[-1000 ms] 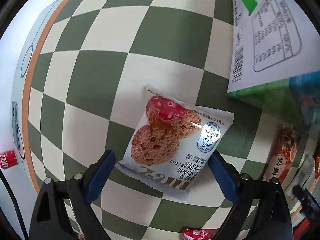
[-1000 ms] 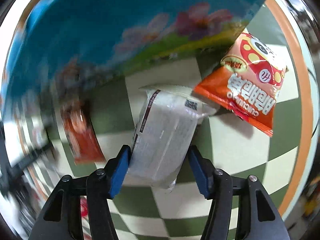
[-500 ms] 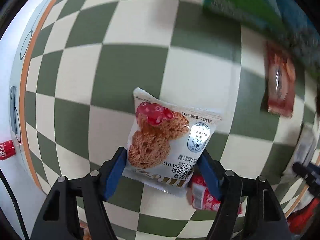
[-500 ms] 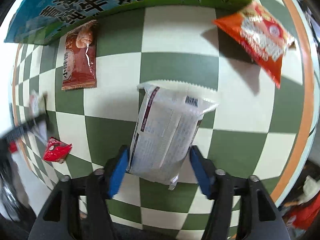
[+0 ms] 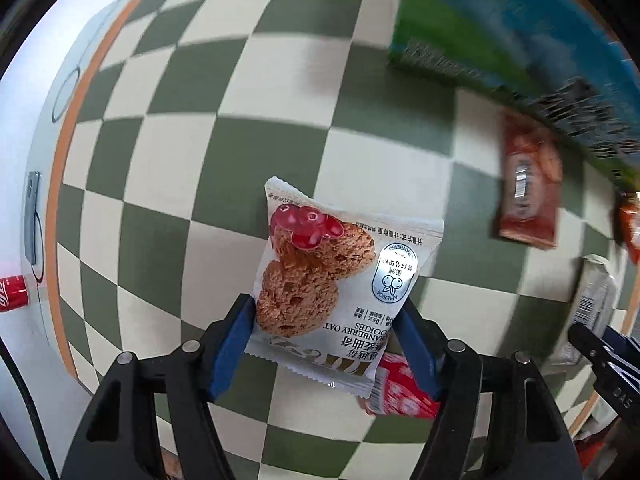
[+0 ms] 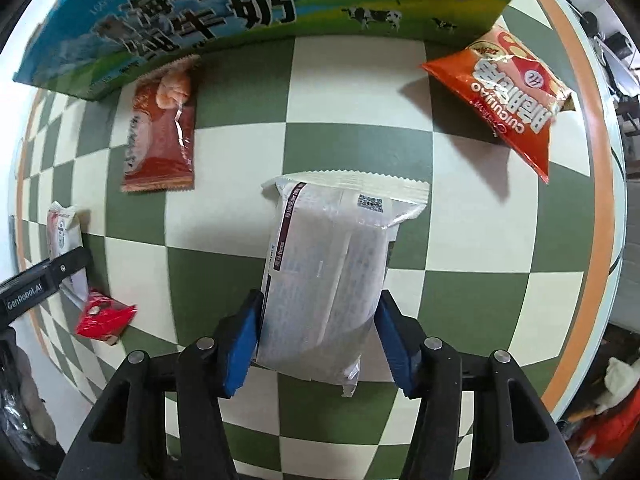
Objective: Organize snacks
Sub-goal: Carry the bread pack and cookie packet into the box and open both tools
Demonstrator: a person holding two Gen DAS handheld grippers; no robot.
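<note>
Two grippers each hold a packet above the checkered surface [image 5: 256,148]: the left gripper [image 5: 326,344], its jaws having just closed in, clamps a cranberry oat cookie packet [image 5: 340,280]. The right gripper [image 6: 318,338], also just tightened, pinches a white packet [image 6: 328,272], with a brown snack bar [image 6: 160,128] and an orange chip bag [image 6: 508,100] lying near the milk carton [image 6: 240,4].

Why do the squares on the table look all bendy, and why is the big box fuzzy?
Both wrist views use a fisheye lens, so the checkered tablecloth curves toward the edges. In the left wrist view the milk box and brown snack packet are smeared by motion blur, while the cookie packet stays sharp. In the right wrist view the white packet is sharp too.
</note>
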